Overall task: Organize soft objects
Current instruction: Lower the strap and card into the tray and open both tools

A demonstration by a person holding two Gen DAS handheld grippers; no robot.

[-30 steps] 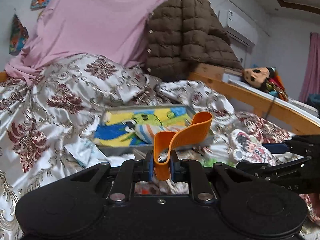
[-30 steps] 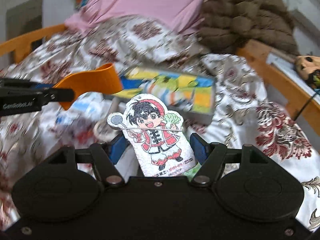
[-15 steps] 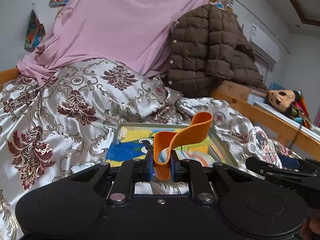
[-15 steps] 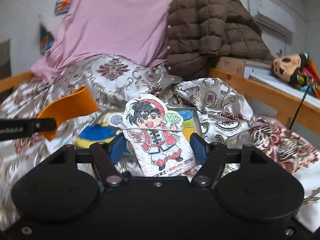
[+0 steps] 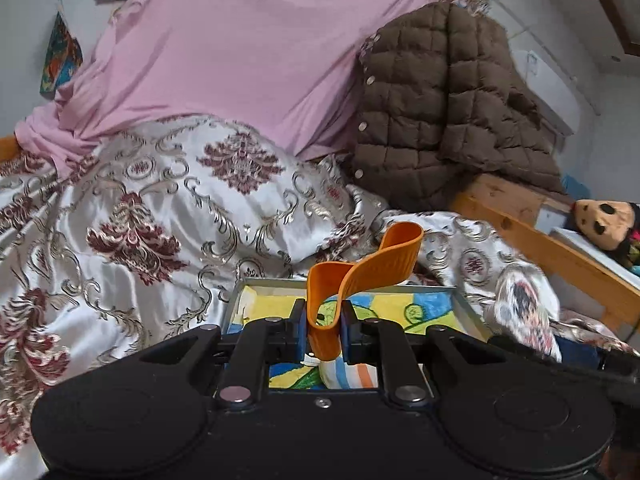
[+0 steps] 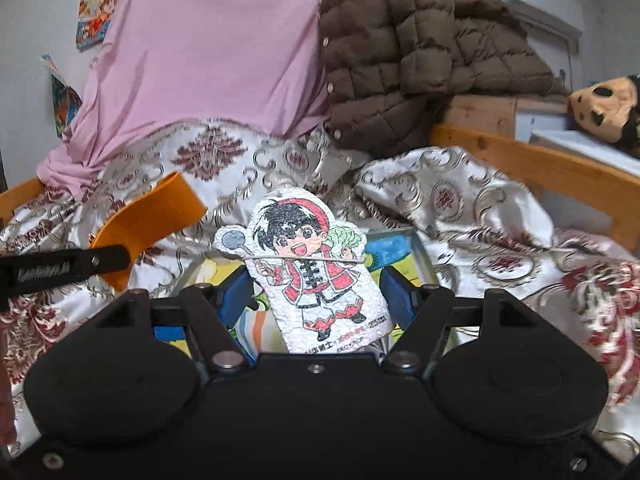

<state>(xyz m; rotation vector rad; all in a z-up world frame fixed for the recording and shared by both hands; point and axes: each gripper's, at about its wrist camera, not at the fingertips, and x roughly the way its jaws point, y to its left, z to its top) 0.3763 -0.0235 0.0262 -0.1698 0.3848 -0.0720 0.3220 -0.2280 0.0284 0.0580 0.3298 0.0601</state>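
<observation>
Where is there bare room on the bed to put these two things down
Bare tray floor lies at its far end, behind the striped bundle near the claws. The patterned bedspread left of the tray is open but rumpled. Pink sheet and brown jacket crowd the back.

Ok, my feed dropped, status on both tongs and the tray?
Left tongs shut on orange strip. Right tongs shut on cartoon pad. Tray ahead on quilt, striped item inside. Nothing blocking.

A home bedroom: rumpled damask quilt (image 5: pixel 168 216), wooden bedframe (image 6: pixel 532 168), hung jacket (image 5: pixel 440 120).
</observation>
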